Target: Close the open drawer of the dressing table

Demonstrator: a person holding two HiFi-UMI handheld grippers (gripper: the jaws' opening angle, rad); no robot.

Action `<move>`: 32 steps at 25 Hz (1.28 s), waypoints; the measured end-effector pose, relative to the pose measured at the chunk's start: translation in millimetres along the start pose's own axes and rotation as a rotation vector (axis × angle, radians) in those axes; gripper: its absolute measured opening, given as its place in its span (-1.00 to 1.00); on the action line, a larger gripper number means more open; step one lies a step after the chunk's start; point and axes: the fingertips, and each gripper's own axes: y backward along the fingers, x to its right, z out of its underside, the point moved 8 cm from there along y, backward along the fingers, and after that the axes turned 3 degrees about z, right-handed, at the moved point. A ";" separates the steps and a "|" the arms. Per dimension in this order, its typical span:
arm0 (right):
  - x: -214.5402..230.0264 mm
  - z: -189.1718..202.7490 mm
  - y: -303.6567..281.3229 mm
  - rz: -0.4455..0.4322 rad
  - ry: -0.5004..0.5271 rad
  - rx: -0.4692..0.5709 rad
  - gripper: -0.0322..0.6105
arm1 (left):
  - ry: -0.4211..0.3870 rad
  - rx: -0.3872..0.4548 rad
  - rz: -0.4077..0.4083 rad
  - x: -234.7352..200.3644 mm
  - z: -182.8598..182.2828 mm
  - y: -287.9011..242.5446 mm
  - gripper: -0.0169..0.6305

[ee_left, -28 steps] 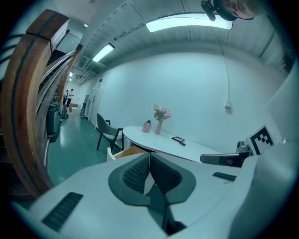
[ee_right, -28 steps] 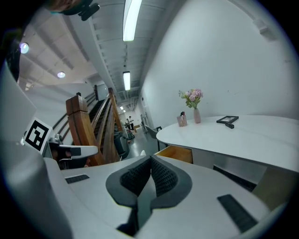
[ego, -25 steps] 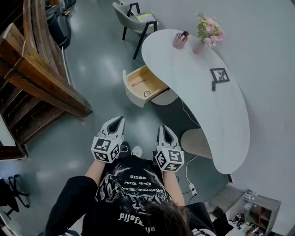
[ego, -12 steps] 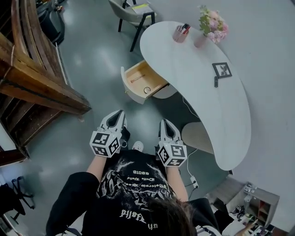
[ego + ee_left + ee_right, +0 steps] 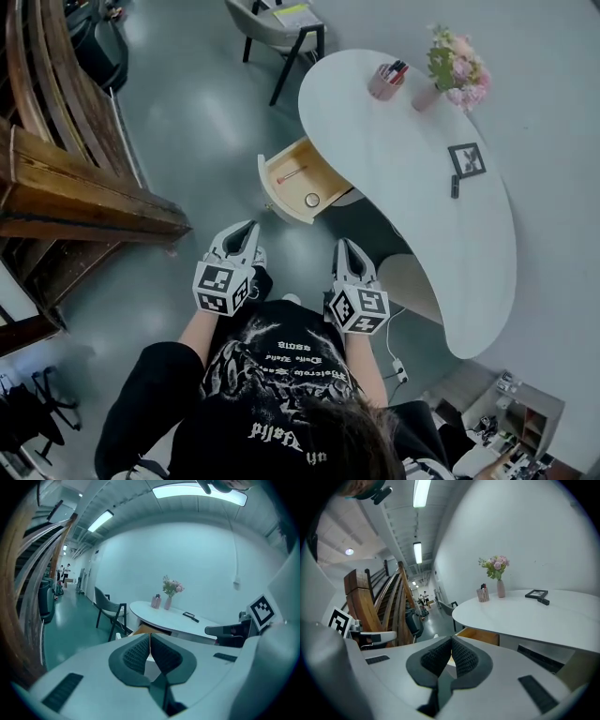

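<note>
The drawer [image 5: 302,180] stood pulled out from under the left edge of the dressing table [image 5: 412,187], toward the table's far end. Its pale front faced the grey floor [image 5: 206,122] and its wooden inside lay open to the head view. Inside it were a small round thing [image 5: 312,200] near the front and a thin reddish stick [image 5: 291,175] further back; what either was could not be made out. The left gripper [image 5: 247,228] and the right gripper [image 5: 346,247] were held side by side in front of the person's dark printed shirt [image 5: 272,375]. Both pointed toward the drawer, well apart from it and touching nothing. In the left gripper view the two jaws met at their tips with nothing between them, and the right gripper view showed the same, jaws pressed together and empty. Each of those views showed a bit of the drawer's wood just above the jaw tips, under the table's white top. On the tabletop a pink cup of pens [image 5: 386,80] and a pink vase of flowers [image 5: 453,67] stood near the far end. A dark picture frame [image 5: 466,157] lay nearer the middle, with a small dark thing [image 5: 456,186] just beside it. A chair [image 5: 272,23] stood beyond the table, and a wooden staircase [image 5: 66,187] rose at the left. A white cable with a power strip [image 5: 395,368] lay on the floor by the table's near end
</note>
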 end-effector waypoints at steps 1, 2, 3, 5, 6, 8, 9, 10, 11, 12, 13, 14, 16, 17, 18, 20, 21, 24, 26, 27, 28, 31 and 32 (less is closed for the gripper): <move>-1.6 -3.7 -7.6 0.009 -0.008 0.001 -0.82 | -0.009 -0.006 0.006 -7.3 -3.8 -4.9 -0.87; -3.2 -6.6 -14.8 0.017 -0.017 0.002 -0.82 | -0.016 -0.012 0.012 -14.4 -6.9 -9.6 -0.87; -4.7 -8.8 -21.7 0.027 -0.025 0.001 -0.82 | -0.022 -0.018 0.018 -21.2 -9.5 -14.3 -0.87; -7.4 -12.0 -34.6 0.048 -0.035 0.001 -0.82 | -0.031 -0.029 0.031 -34.8 -14.2 -24.2 -0.87; -8.8 -13.1 -40.6 0.059 -0.038 0.001 -0.82 | -0.033 -0.033 0.038 -41.7 -16.5 -29.0 -0.87; -12.8 -13.9 -51.7 0.079 -0.048 0.001 -0.82 | -0.037 -0.043 0.055 -54.9 -20.0 -36.9 -0.87; -15.1 -14.2 -57.3 0.089 -0.054 0.002 -0.82 | -0.040 -0.050 0.066 -61.0 -21.2 -40.5 -0.87; -17.2 -14.8 -62.9 0.100 -0.060 0.003 -0.82 | -0.046 -0.060 0.077 -66.3 -22.1 -44.1 -0.87; -19.3 -15.7 -68.1 0.111 -0.067 0.005 -0.82 | -0.053 -0.071 0.089 -70.5 -22.9 -47.4 -0.87; -21.7 -16.9 -72.7 0.121 -0.076 0.008 -0.82 | -0.060 -0.083 0.099 -74.0 -23.4 -50.2 -0.87; -24.4 -18.4 -76.9 0.128 -0.084 0.013 -0.82 | -0.066 -0.094 0.108 -77.3 -23.7 -52.8 -0.87; -27.2 -20.1 -80.9 0.131 -0.090 0.018 -0.82 | -0.071 -0.104 0.115 -80.4 -23.7 -55.3 -0.87; -32.1 -22.2 -88.1 0.131 -0.085 0.019 -0.82 | -0.076 -0.122 0.125 -85.1 -21.9 -60.8 -0.87; -33.9 -22.1 -90.9 0.130 -0.076 0.014 -0.82 | -0.075 -0.128 0.132 -86.3 -20.4 -63.1 -0.87; -35.3 -21.3 -93.4 0.130 -0.066 0.006 -0.82 | -0.069 -0.134 0.139 -86.9 -18.8 -65.0 -0.87; -36.6 -18.7 -97.5 0.129 -0.055 -0.010 -0.82 | -0.054 -0.145 0.151 -86.7 -15.6 -68.5 -0.87; -36.3 -17.2 -99.2 0.128 -0.056 -0.016 -0.82 | -0.053 -0.153 0.151 -86.2 -13.4 -70.7 -0.87; -34.1 -12.2 -104.1 0.117 -0.066 -0.036 -0.82 | -0.058 -0.182 0.139 -84.9 -5.7 -77.0 -0.87; -33.2 -9.7 -106.6 0.106 -0.061 -0.054 -0.82 | -0.048 -0.198 0.130 -85.3 -1.0 -80.8 -0.87; -32.1 -9.2 -107.4 0.101 -0.056 -0.061 -0.82 | -0.040 -0.204 0.125 -85.5 1.3 -83.1 -0.87; -30.7 -8.8 -107.8 0.097 -0.053 -0.066 -0.82 | -0.032 -0.211 0.120 -85.3 3.6 -85.4 -0.87; -25.2 -5.8 -106.1 0.084 -0.054 -0.079 -0.82 | -0.023 -0.227 0.109 -80.9 11.5 -90.5 -0.87; -23.9 -4.0 -105.8 0.078 -0.051 -0.087 -0.82 | -0.023 -0.230 0.107 -79.2 14.2 -91.7 -0.87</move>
